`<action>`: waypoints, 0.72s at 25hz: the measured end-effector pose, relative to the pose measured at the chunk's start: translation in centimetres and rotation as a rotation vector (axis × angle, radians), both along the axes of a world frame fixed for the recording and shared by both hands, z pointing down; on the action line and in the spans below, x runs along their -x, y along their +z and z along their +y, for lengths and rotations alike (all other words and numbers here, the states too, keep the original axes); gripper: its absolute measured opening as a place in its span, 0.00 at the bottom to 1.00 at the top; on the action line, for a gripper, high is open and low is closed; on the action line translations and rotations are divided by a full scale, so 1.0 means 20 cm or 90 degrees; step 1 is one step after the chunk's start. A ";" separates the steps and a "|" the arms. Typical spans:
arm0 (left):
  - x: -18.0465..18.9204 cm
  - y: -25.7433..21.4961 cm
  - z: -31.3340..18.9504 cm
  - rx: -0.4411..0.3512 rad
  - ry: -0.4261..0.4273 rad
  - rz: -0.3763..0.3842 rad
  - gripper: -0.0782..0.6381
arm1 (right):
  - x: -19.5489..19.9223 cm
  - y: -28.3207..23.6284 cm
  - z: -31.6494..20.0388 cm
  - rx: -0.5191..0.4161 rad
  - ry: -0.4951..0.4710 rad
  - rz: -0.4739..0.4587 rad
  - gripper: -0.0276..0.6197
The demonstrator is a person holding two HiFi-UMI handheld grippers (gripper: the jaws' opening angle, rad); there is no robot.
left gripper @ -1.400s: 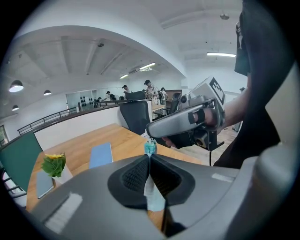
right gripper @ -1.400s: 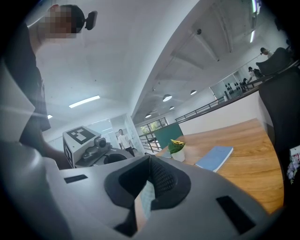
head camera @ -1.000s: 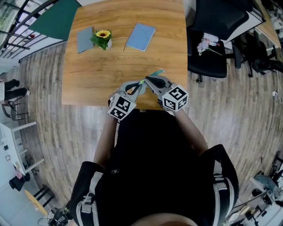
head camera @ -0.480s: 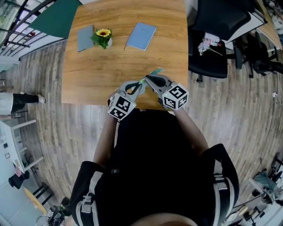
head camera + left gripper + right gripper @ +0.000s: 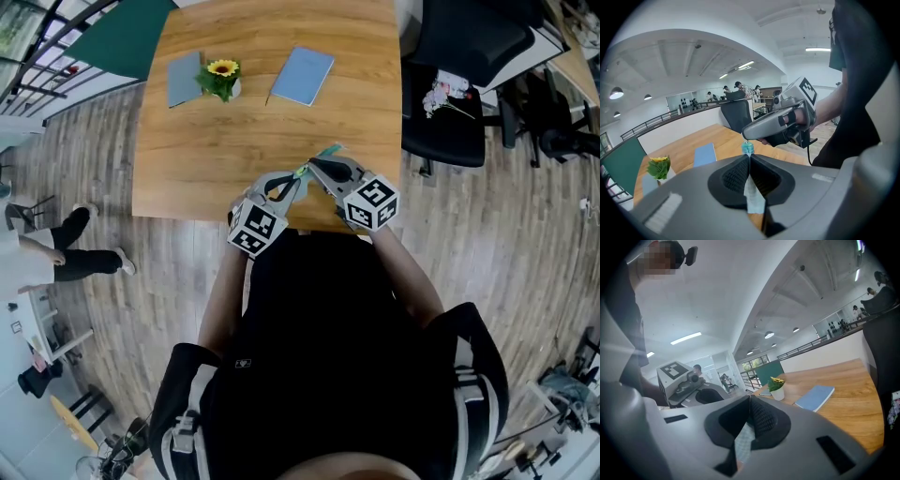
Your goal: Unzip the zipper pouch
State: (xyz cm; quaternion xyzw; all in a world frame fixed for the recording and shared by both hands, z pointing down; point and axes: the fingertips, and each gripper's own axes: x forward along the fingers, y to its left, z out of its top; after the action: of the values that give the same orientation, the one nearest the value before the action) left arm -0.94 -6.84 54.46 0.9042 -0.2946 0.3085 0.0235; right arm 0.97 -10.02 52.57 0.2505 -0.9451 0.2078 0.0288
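Your left hand-held gripper (image 5: 749,158) is clenched on the pouch (image 5: 753,199). Pale fabric runs down between its ribbed pads, and a teal bit pokes out just past the tips. Your right hand-held gripper (image 5: 750,401) is clenched on the pouch too, with checked fabric pinched between its pads.

In the head view the two meet almost tip to tip over the 6 o'clock edge of the tabletop (image 5: 244,141). The left one comes in from 7 o'clock and the right one from 5 o'clock. The pouch is caught between them, and a teal corner shows at about 1 o'clock from the tips. How far the zipper is open cannot be made out.

Farther up the tabletop, at 12 o'clock, lies a blue notebook (image 5: 300,76). A sunflower pot (image 5: 220,81) stands at 11 o'clock, with a grey notebook (image 5: 183,79) just beside it at its 9 o'clock. Off the tabletop, a black chair (image 5: 459,56) stands at 2 o'clock. At 9 o'clock, a person's legs (image 5: 66,253) show on the floor.
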 end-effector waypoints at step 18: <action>0.05 0.01 0.03 0.005 -0.003 0.005 0.12 | 0.05 0.02 0.01 -0.008 0.000 0.022 0.05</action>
State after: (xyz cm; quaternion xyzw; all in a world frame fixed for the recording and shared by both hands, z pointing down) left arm -1.90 -6.28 54.62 0.9047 -0.2956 0.3056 0.0289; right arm -0.04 -9.74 52.91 0.2544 -0.9457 0.1975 0.0433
